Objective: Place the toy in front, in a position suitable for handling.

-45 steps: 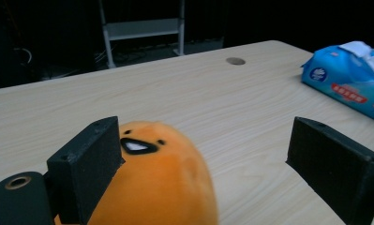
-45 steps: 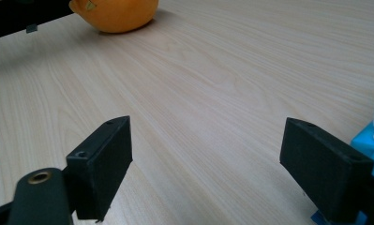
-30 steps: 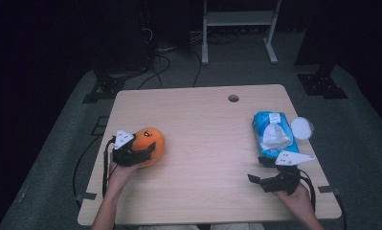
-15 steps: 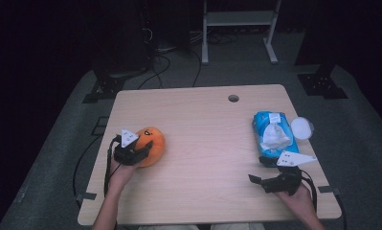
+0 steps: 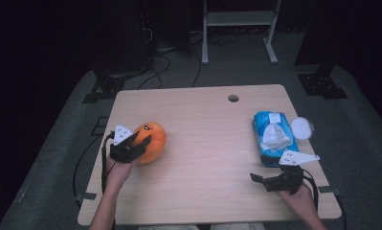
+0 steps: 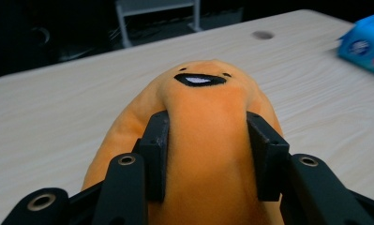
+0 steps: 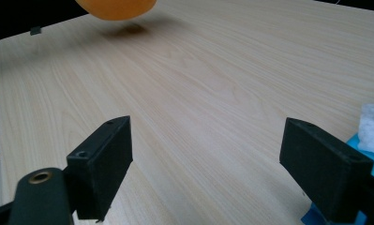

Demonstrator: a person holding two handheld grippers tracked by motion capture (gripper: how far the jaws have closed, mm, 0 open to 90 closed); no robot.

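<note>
Tongs, the left pair (image 6: 205, 154), have just been closing and now squeeze a soft, rounded orange plush toy (image 5: 149, 140) at nine o'clock on the pale wood-grain desk (image 5: 207, 143). At three o'clock lies a glossy blue wipes pack (image 5: 271, 139), a white sheet poking out. Right tongs (image 7: 205, 164) gape wide, empty.

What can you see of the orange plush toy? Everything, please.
The orange plush toy is a rounded, egg-like soft toy in fuzzy fabric, with two small dark eyes and an open black mouth showing white. It sits at the left side of the table. The left gripper is shut on it, black pads denting its sides. The right gripper view shows its underside above a shadow, so it looks lifted.
</note>
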